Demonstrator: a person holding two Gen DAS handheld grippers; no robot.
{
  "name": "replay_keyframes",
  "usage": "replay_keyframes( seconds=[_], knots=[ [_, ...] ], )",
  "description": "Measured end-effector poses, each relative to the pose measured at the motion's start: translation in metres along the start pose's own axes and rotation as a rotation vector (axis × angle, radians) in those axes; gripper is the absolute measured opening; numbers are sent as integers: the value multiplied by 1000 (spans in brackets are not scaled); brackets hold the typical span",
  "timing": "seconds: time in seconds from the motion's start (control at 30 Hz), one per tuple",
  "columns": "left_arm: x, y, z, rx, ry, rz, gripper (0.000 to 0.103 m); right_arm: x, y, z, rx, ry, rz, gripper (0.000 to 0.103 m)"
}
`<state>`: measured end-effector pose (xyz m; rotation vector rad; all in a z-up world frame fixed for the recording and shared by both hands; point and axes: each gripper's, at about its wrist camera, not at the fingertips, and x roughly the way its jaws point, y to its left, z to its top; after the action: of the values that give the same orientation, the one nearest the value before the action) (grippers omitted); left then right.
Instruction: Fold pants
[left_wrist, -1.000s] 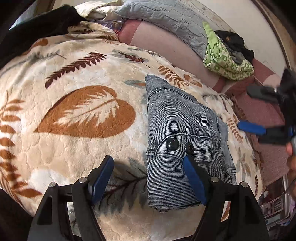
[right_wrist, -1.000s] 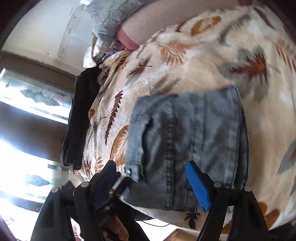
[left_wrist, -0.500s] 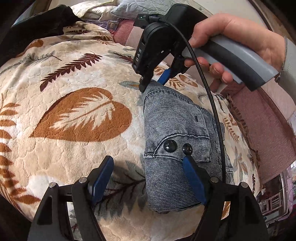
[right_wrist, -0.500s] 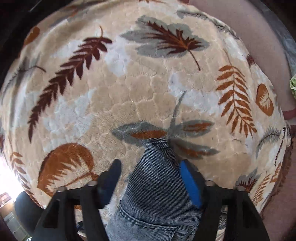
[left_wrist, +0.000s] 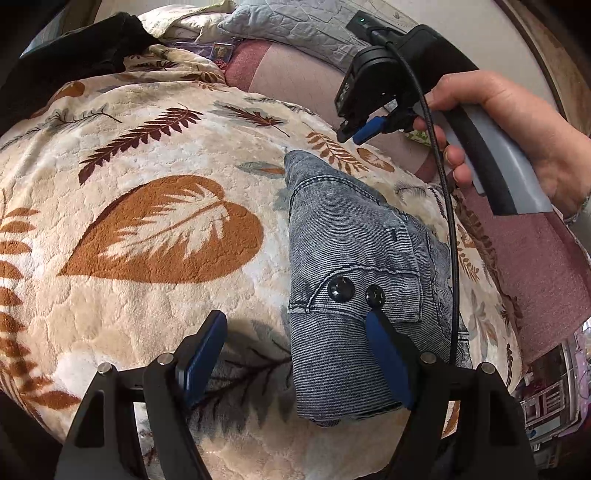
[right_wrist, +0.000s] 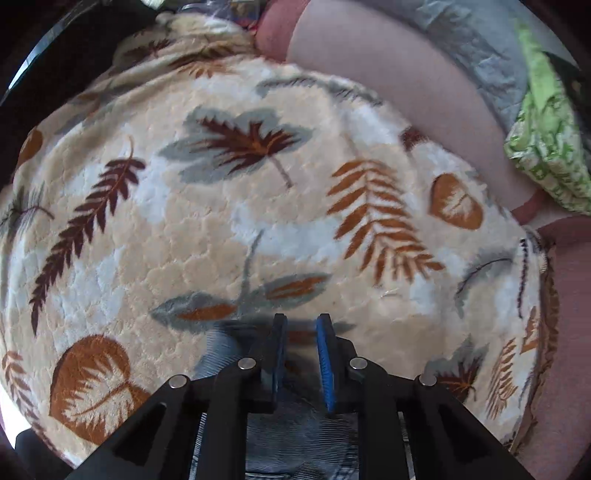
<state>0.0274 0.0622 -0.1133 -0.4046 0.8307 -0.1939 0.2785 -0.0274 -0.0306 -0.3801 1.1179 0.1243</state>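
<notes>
Leaf-patterned blanket (left_wrist: 155, 236) covers the bed, with the folded pants (left_wrist: 354, 280) lying near its right edge. Left gripper (left_wrist: 295, 360) hovers wide open and empty over their near end. Right gripper (right_wrist: 301, 354), nearly closed on nothing, hangs above the far end.

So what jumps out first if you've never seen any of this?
The folded jeans, a grey denim bundle with two black buttons, lying on a cream blanket printed with big rust leaves. Then the hand at upper right, holding the right gripper just above the jeans' far corner, and the left gripper, open, in the foreground.
</notes>
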Motion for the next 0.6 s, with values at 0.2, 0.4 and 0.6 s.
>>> replay_keyframes(
  seconds=[0.2, 0.4, 0.6],
  knots=[
    [0, -1, 0, 5, -9, 9, 78, -22, 24, -28, 31, 82, 422, 24],
    [-2, 0, -2, 1, -20, 12, 78, 30, 13, -76, 149, 174, 448, 45],
    [-7, -4, -6, 26, -62, 21, 79, -21, -8, -95, 162, -13, 529, 48]
  ],
)
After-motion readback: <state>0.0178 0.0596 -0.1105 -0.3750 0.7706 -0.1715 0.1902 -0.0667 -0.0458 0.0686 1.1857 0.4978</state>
